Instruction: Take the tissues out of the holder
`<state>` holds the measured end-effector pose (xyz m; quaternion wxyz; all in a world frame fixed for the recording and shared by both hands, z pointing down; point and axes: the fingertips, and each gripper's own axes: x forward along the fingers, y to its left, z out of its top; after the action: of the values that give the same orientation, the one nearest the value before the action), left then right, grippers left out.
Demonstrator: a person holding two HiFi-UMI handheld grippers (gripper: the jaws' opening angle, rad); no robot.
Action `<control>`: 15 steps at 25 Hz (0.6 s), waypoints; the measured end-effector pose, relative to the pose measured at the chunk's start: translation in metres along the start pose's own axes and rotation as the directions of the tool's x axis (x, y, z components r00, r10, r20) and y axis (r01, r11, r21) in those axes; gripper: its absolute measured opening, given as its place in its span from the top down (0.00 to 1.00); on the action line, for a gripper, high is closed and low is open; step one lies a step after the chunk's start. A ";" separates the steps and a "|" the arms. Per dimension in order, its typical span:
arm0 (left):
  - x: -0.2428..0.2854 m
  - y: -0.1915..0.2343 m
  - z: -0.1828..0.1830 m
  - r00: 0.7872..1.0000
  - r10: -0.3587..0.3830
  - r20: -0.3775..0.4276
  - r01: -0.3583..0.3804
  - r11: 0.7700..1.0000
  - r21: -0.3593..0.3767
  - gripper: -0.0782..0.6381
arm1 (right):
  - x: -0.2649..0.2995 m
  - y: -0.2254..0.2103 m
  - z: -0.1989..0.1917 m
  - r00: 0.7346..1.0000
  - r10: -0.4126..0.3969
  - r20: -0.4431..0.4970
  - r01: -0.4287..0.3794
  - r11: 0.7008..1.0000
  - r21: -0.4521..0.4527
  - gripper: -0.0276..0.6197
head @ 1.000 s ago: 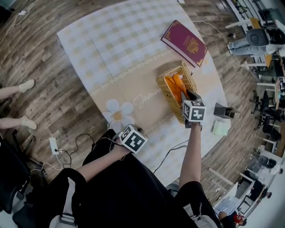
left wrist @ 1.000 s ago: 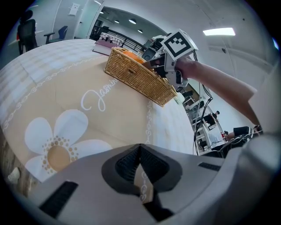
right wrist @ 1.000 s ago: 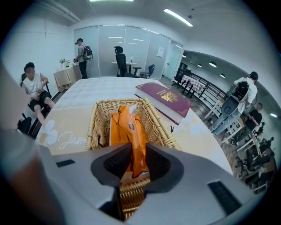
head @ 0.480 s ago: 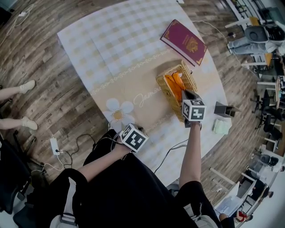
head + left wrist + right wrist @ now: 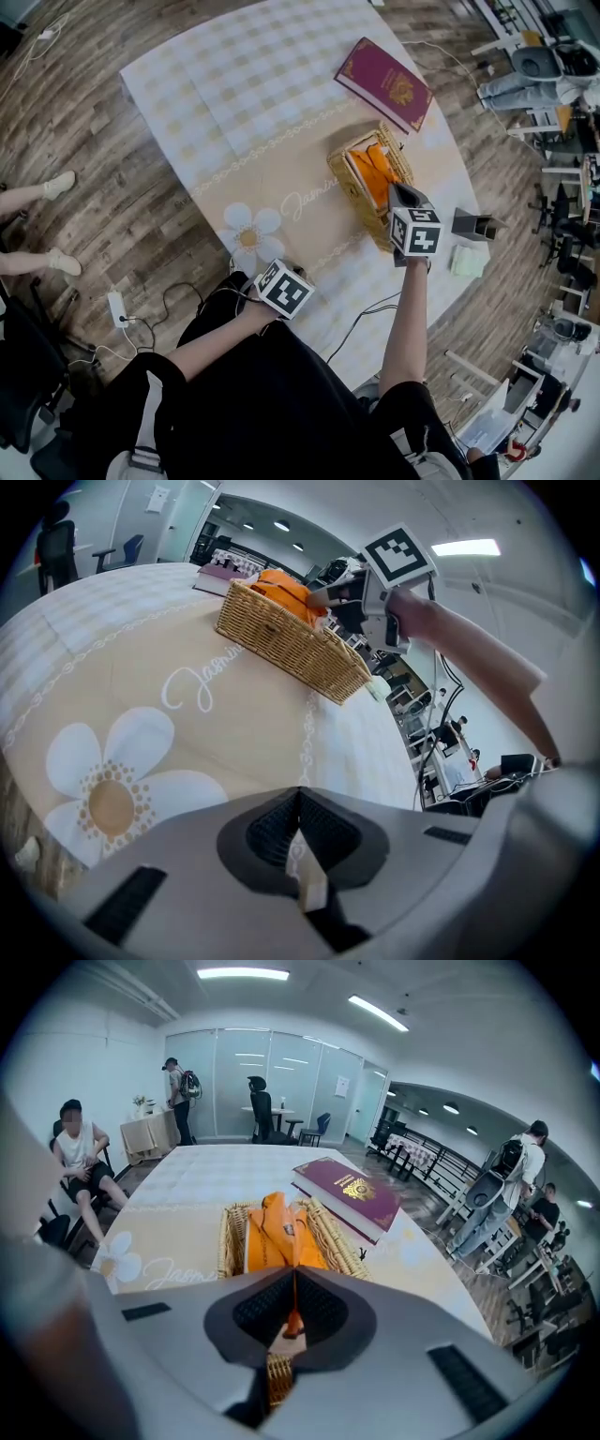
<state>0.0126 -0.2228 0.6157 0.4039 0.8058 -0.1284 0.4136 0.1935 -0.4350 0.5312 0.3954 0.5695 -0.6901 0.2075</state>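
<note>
A maroon book point(image 5: 386, 84) lies beyond the right gripper point(image 5: 401, 194); a dark stand point(image 5: 473, 228) and green pad point(image 5: 466, 262) sit at its right.

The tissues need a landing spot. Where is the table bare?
Bare: the checked cloth left of the red book and basket, and around the flower print. Crowded: the right edge, where the right gripper grips the tissues beside a dark stand.

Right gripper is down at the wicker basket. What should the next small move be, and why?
Probably lift the right gripper straight up. Its jaws are closed on an edge of the orange tissue pack, which sits in the wicker basket, so a short raise should draw it clear. The left gripper is shut and empty.
</note>
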 end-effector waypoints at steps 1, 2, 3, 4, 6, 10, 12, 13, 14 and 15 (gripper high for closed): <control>-0.003 0.006 0.002 1.000 0.000 -0.002 0.000 1.000 0.003 0.89 | 0.000 0.001 0.009 1.000 -0.005 0.009 0.005 1.000 0.000 0.93; -0.008 0.013 0.005 1.000 -0.001 -0.003 0.001 1.000 0.005 0.89 | 0.001 0.003 0.020 1.000 -0.009 0.018 0.009 1.000 0.000 0.94; -0.012 0.019 0.008 1.000 -0.003 -0.004 0.003 1.000 0.008 0.89 | 0.002 0.005 0.031 1.000 -0.013 0.028 0.013 1.000 0.001 0.93; -0.015 0.022 0.009 1.000 -0.006 -0.001 0.006 1.000 0.012 0.89 | 0.001 0.007 0.037 0.999 -0.017 0.040 0.017 1.000 0.002 0.93; -0.012 0.011 0.008 1.000 -0.016 0.019 0.016 1.000 0.023 0.89 | -0.013 0.004 0.036 0.997 -0.028 0.070 0.027 1.000 0.009 0.94; 0.000 -0.023 -0.001 0.999 -0.020 0.034 0.018 0.999 0.050 0.89 | -0.051 -0.006 0.020 0.991 -0.048 0.121 0.047 0.999 0.015 0.93; -0.001 -0.028 -0.004 1.000 -0.016 0.026 0.015 0.998 0.058 0.89 | -0.064 -0.008 0.020 0.988 -0.057 0.142 0.055 0.998 0.024 0.93; -0.001 -0.029 -0.005 1.000 -0.014 0.024 0.013 0.998 0.062 0.89 | -0.070 -0.008 0.021 0.987 -0.061 0.151 0.056 0.998 0.031 0.94; -0.002 -0.031 -0.007 1.000 -0.012 0.023 0.011 0.998 0.066 0.89 | -0.075 -0.008 0.020 0.985 -0.063 0.160 0.057 0.997 0.043 0.94; -0.002 -0.032 -0.008 1.000 -0.011 0.022 0.009 0.998 0.069 0.89 | -0.081 -0.009 0.019 0.983 -0.065 0.169 0.056 0.997 0.057 0.93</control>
<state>0.0243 -0.1960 0.5997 0.3764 0.8245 -0.1145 0.4067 0.1989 -0.4013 0.4551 0.3259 0.6159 -0.6983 0.1637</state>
